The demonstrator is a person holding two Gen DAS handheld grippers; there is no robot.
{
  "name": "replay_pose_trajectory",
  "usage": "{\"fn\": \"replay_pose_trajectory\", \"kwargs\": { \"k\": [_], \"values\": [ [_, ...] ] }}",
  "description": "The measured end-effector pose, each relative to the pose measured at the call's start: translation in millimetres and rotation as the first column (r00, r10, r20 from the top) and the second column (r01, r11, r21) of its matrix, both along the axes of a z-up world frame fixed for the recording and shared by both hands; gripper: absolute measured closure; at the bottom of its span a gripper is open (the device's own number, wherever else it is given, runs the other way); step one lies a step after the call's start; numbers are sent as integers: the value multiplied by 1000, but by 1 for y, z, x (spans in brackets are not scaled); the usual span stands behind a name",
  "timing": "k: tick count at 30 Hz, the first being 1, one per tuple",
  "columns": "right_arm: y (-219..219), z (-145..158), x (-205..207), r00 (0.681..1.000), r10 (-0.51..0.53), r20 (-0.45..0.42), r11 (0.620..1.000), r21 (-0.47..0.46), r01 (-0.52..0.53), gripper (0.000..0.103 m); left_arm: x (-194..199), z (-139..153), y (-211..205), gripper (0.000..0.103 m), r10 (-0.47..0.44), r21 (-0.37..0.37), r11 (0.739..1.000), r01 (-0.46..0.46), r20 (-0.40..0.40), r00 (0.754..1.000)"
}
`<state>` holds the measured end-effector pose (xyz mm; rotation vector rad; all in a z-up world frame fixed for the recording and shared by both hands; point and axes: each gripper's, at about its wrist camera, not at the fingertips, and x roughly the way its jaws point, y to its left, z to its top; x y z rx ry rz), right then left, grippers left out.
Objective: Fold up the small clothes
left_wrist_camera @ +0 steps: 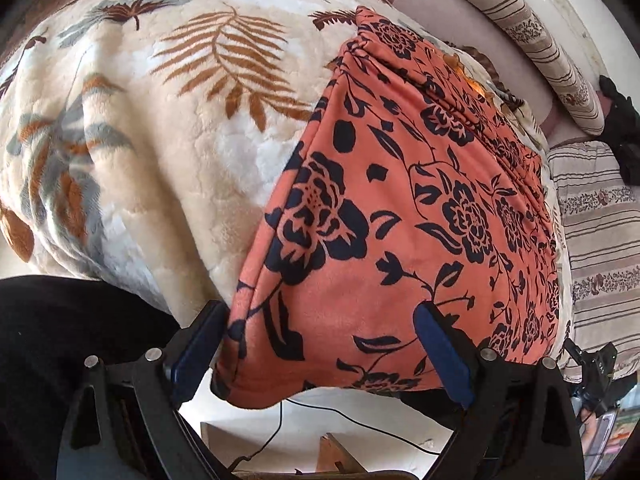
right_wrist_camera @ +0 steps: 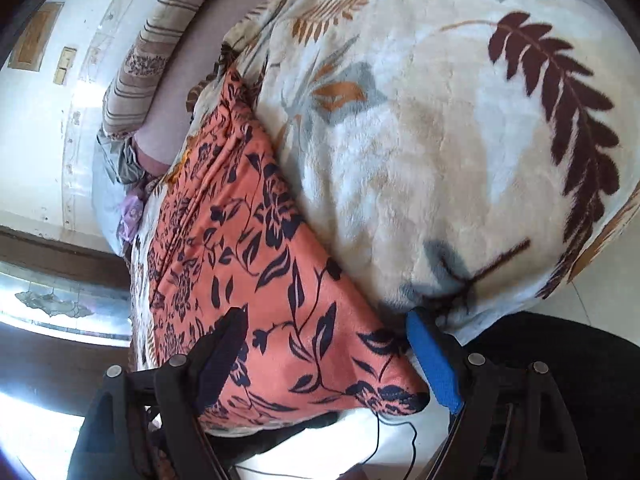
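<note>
An orange garment with a black flower print (left_wrist_camera: pixel 400 208) lies spread flat on a cream leaf-print blanket (left_wrist_camera: pixel 160 140), its near hem hanging over the bed edge. My left gripper (left_wrist_camera: pixel 320 312) is open, its blue-padded fingers (left_wrist_camera: pixel 440 356) straddling the near left corner of the garment. In the right wrist view the same garment (right_wrist_camera: pixel 248 264) runs away to the upper left. My right gripper (right_wrist_camera: pixel 324 320) is open around its near right corner, with the blue pad (right_wrist_camera: pixel 434 364) beside the blanket (right_wrist_camera: pixel 440 140).
Striped pillows (left_wrist_camera: pixel 532 36) and a striped sheet (left_wrist_camera: pixel 600 240) lie at the head of the bed. A black cable (left_wrist_camera: pixel 360 420) hangs below the bed edge. Dark clothing of the person (left_wrist_camera: pixel 60 340) is at the lower left. The wall (right_wrist_camera: pixel 44 120) stands beyond the bed.
</note>
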<state>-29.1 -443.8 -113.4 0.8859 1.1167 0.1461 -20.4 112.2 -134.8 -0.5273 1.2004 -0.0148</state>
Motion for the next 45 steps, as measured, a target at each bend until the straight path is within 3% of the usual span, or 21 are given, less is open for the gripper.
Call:
{"fn": "replay_pose_trajectory", "kwargs": {
  "k": [3,8,10,15,20,21,24,25,26,29,31,32,33,35,36,41,45],
  "values": [
    [11,1,-2,998,64,10,998,-17,-64,19,-3,-5,-5,8,5,-13,1000,-5,-22,1000],
    [20,-7,-1,996,85,-7,994,-70,-85,20,-13,-13,5,9,5,-33,999,-6,-18,1000],
    [23,-9,0,998,68,-7,994,-82,-68,20,-16,-16,9,15,14,-30,999,-15,-27,1000],
    [34,-7,4,995,97,-17,986,-137,-99,20,-22,-16,26,56,60,-74,995,-64,-46,997],
    [37,-8,8,988,142,-64,977,-152,-151,20,-25,-5,21,84,14,-36,999,-15,-17,1000],
    [38,-7,9,984,161,-73,973,-155,-171,26,-25,-2,19,86,4,-22,1000,-5,-9,1000],
    [36,-4,12,972,205,-119,952,-207,-226,62,-26,1,18,86,-10,-2,1000,10,-4,1000],
    [35,-5,13,966,218,-137,945,-218,-244,67,-26,0,19,86,-10,-2,1000,10,-7,1000],
    [33,-5,14,963,222,-151,939,-234,-253,67,-23,0,17,84,-9,-6,1000,9,-11,1000],
    [25,-10,17,962,207,-179,942,-230,-246,66,-17,-2,16,54,-3,-37,999,3,-12,1000],
    [25,-17,20,949,234,-212,937,-209,-279,66,-15,-1,12,51,-12,-22,1000,12,4,1000],
    [27,-20,22,944,244,-221,934,-208,-290,66,-15,0,10,53,-26,-8,1000,26,3,1000],
    [30,-22,23,936,269,-228,929,-196,-314,66,-14,1,8,73,-37,10,999,37,7,999],
    [35,-18,23,928,304,-217,916,-202,-347,92,-14,5,8,89,-46,42,998,46,7,999],
    [35,-12,22,932,306,-197,918,-199,-343,97,-15,8,12,92,-40,9,999,40,21,999],
    [18,38,16,967,256,-3,965,-62,-256,97,-24,41,27,92,-20,-36,999,24,114,993],
    [23,24,26,961,271,-49,958,-77,-274,97,-18,26,29,92,-35,-26,999,36,56,998]
  ]
}}
